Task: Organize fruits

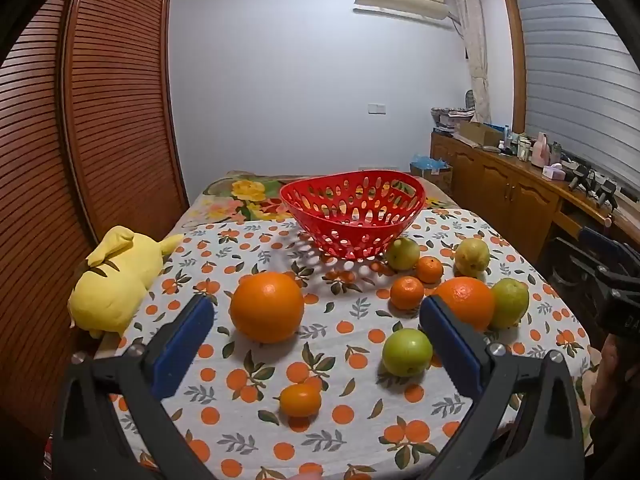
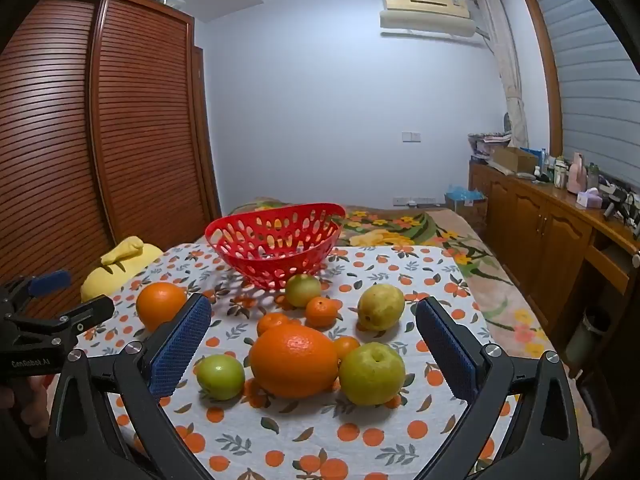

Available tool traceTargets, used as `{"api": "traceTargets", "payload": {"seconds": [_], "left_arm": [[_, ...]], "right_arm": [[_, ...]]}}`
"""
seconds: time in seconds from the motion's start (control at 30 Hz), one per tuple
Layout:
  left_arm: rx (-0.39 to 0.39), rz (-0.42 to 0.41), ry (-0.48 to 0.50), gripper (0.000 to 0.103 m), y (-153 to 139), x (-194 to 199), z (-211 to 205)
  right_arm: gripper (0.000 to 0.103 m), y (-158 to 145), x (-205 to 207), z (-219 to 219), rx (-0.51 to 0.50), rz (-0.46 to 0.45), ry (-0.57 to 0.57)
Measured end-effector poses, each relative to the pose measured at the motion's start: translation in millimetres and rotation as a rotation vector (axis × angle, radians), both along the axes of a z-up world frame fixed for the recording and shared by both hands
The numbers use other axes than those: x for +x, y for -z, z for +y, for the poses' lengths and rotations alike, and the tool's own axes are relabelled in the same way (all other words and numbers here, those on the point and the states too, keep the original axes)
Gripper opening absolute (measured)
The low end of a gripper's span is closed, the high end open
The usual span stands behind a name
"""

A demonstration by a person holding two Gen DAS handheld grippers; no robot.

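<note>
1. Your left gripper [image 1: 316, 320] stands spread wide, its blue pads grasping nothing.
2. A large orange [image 1: 267, 307] sits on the fruit-print tablecloth [image 1: 240, 412] between and just ahead of those pads, nearer the left one and touching neither.
3. A small kumquat-like orange fruit [image 1: 300, 400] lies closer to you between the left gripper's fingers, and a green round fruit [image 1: 407, 352] rests just inside the right pad.
4. Your right gripper [image 2: 314, 340] is likewise released and empty, hovering over the cluster.
5. Between its pads lie a second large orange [image 2: 294, 360], a yellow-green apple-like fruit [image 2: 372, 374] touching it on the right, and a small green fruit [image 2: 220, 376] on the left.
6. The red perforated basket [image 2: 276, 240] stands empty at the far side of the cloth, beyond all the fruit.
7. A yellow plush toy [image 1: 116, 280] lies at the cloth's left edge.
</note>
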State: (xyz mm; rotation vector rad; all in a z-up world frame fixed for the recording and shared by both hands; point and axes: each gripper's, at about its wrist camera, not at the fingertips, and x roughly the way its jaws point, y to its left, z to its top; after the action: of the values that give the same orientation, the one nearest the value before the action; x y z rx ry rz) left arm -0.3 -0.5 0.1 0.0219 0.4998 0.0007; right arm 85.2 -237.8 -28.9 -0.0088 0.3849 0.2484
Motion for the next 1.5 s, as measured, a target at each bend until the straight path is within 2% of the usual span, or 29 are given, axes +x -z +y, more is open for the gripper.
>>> {"api": "traceTargets", "payload": {"seconds": [1.5], "left_arm": [[-0.001, -0.034, -0.006, 0.103, -19, -8, 2]], "right_arm": [[0.103, -1, -5, -1, 0.01, -0.009, 0.0]]}}
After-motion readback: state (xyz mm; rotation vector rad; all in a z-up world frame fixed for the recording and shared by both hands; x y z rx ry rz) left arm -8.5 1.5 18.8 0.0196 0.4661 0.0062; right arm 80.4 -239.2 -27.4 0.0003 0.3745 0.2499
